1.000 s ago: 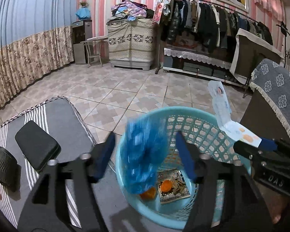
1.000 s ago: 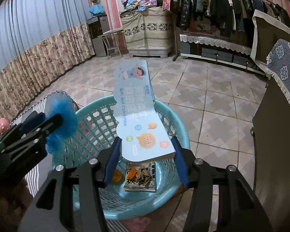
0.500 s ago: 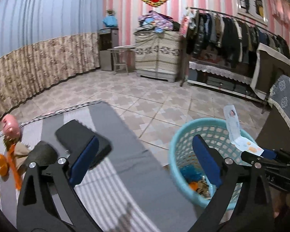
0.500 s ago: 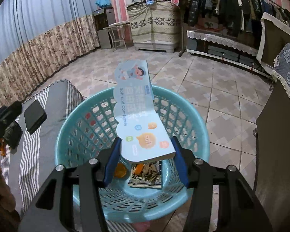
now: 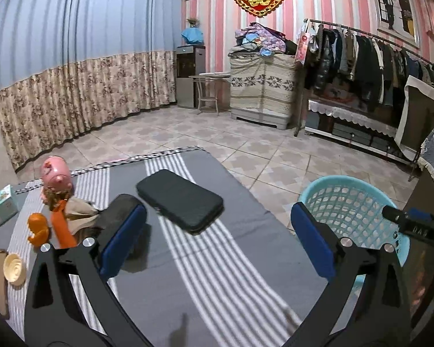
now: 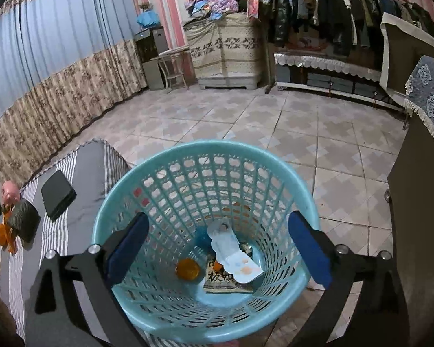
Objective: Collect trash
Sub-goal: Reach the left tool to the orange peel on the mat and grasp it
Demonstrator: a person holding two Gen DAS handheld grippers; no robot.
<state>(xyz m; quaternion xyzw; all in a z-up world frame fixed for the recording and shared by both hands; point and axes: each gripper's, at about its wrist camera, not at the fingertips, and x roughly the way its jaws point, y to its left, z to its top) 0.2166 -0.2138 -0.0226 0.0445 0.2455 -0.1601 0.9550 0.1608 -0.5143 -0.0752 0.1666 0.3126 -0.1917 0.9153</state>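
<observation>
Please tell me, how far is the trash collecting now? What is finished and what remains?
Done: the basket holds a white-blue wrapper, a blue scrap, an orange lid and a printed packet. In hand: nothing; the right gripper is open above the basket, the left gripper open over the striped mat. Possibly left: orange pieces by the left edge.

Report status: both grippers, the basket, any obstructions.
Left gripper open over striped table. Right gripper open above basket. Paper card in basket. No obstruction visible.
</observation>
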